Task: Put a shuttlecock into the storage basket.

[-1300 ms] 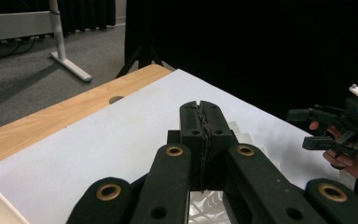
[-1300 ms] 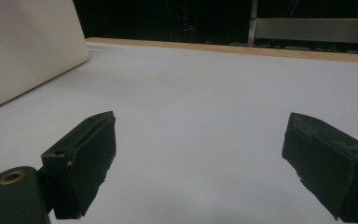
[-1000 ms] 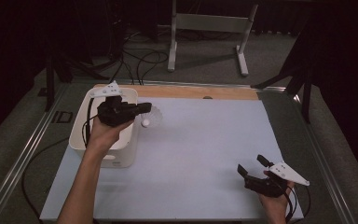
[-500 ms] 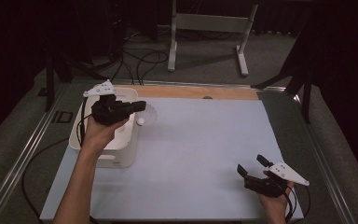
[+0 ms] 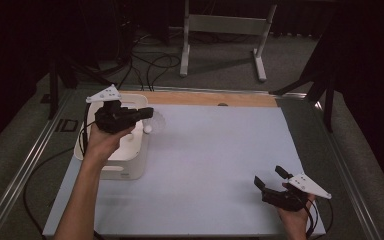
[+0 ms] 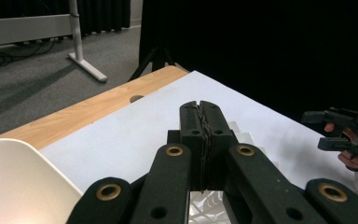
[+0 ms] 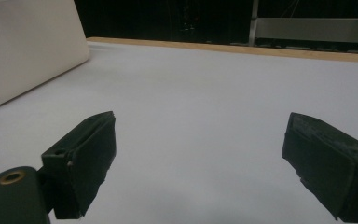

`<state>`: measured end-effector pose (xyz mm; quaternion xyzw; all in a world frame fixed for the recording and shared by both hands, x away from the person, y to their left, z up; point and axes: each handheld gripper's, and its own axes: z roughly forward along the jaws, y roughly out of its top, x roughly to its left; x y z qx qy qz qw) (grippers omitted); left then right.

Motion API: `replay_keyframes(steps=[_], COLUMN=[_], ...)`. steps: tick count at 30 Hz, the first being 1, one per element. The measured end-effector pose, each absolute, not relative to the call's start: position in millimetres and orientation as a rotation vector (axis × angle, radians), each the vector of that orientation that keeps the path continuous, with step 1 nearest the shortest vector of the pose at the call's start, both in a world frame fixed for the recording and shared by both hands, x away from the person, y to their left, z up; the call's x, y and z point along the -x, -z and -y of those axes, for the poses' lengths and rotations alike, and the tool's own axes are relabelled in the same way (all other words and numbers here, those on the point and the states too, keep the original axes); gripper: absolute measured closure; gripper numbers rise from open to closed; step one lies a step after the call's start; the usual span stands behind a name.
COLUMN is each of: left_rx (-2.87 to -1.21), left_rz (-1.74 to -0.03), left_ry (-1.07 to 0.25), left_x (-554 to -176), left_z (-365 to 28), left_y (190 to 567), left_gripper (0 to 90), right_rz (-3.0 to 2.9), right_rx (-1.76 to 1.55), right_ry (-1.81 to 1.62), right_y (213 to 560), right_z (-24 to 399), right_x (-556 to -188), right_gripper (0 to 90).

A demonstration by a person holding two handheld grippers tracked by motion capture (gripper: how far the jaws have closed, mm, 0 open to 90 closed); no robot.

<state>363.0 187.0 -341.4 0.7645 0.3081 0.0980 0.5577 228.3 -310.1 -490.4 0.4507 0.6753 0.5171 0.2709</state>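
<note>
My left gripper, jaws shut on the white shuttlecock, has slid back over the bin below them, ready to drop; the right gripper has its jaws wide open and empty.

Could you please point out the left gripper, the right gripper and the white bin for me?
left gripper [image 5: 147, 113]: high view, at the tips of its closed jaws.
right gripper [image 5: 269, 176]: high view, midway between its spread jaw tips.
white bin [image 5: 122, 170]: high view, on its near outer wall.
</note>
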Motion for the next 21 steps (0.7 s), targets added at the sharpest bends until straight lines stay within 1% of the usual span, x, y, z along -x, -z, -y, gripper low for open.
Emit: replay_keyframes(steps=[21], left_rx=[-1.824], left_rz=[-0.726], left_ry=[-0.247], left_x=[-363.3], left_z=[-200.4], left_y=[341.5], left_gripper=[90.0], right_rz=[-1.819], right_rx=[-1.213], right_ry=[-1.387], right_y=[490.3], right_z=[310.8], right_x=[-228.1], right_gripper=[9.9])
